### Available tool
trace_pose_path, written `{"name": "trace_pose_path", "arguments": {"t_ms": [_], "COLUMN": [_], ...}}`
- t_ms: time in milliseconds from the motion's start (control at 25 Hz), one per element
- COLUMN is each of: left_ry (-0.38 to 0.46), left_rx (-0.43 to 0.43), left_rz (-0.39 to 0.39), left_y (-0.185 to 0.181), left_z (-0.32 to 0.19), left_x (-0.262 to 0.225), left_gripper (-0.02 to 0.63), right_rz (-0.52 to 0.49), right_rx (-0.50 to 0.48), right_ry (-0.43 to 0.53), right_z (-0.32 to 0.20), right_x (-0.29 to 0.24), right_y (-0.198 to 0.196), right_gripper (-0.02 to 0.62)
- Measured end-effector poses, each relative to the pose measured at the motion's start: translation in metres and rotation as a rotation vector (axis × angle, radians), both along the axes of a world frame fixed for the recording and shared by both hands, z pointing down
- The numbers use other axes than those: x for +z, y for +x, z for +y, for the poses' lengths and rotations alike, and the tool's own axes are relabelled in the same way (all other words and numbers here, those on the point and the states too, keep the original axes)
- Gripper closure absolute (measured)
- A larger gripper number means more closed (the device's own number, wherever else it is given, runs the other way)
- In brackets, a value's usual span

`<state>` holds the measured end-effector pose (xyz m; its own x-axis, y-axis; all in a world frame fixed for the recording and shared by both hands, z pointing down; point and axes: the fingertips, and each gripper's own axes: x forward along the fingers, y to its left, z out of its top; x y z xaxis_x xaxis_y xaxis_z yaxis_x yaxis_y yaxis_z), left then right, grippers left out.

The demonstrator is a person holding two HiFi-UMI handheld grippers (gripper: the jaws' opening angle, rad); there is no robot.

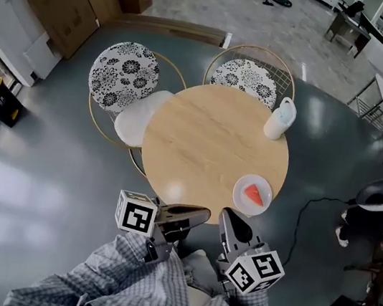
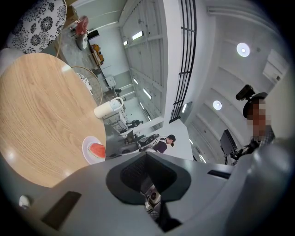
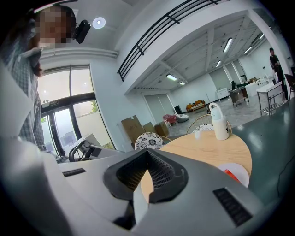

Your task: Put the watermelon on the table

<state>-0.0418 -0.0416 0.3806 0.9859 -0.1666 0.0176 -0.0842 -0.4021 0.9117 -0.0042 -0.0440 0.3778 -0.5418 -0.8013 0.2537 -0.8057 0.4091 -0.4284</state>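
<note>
A red watermelon slice (image 1: 255, 194) lies on a white plate (image 1: 241, 197) at the near right edge of the round wooden table (image 1: 200, 143). Both grippers hover side by side just off the table's near edge, held in front of the person's checked shirt. The left gripper (image 1: 202, 213) is shut and holds nothing; the slice (image 2: 97, 149) and plate (image 2: 87, 146) show to its left in the left gripper view. The right gripper (image 1: 228, 218), also shut and empty, sits close below the plate. In the right gripper view the plate (image 3: 237, 174) and slice (image 3: 229, 173) peek past its jaws (image 3: 147, 152).
A white lidded jug (image 1: 280, 118) stands at the table's far right edge. Two chairs with black-and-white floral cushions (image 1: 123, 74) (image 1: 247, 78) stand behind the table, and a white seat (image 1: 135, 119) is tucked at its left. A black cable (image 1: 306, 208) runs over the floor at the right.
</note>
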Motion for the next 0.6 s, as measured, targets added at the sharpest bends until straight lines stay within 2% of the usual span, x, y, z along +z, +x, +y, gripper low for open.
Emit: {"name": "trace_pose_path", "arguments": {"t_ms": [600], "left_ry": [-0.010], "left_rx": [0.019], "left_rz": [-0.003], "left_y": [0.0037], "left_z": [-0.0013], "left_x": [0.0051], "left_gripper": [0.599], "right_rz": [0.018], "right_rx": [-0.005], "right_ry": [-0.023], "right_z": [-0.0026], "right_x": [0.0070], "right_y": [-0.0002], "right_gripper": [0.588]}}
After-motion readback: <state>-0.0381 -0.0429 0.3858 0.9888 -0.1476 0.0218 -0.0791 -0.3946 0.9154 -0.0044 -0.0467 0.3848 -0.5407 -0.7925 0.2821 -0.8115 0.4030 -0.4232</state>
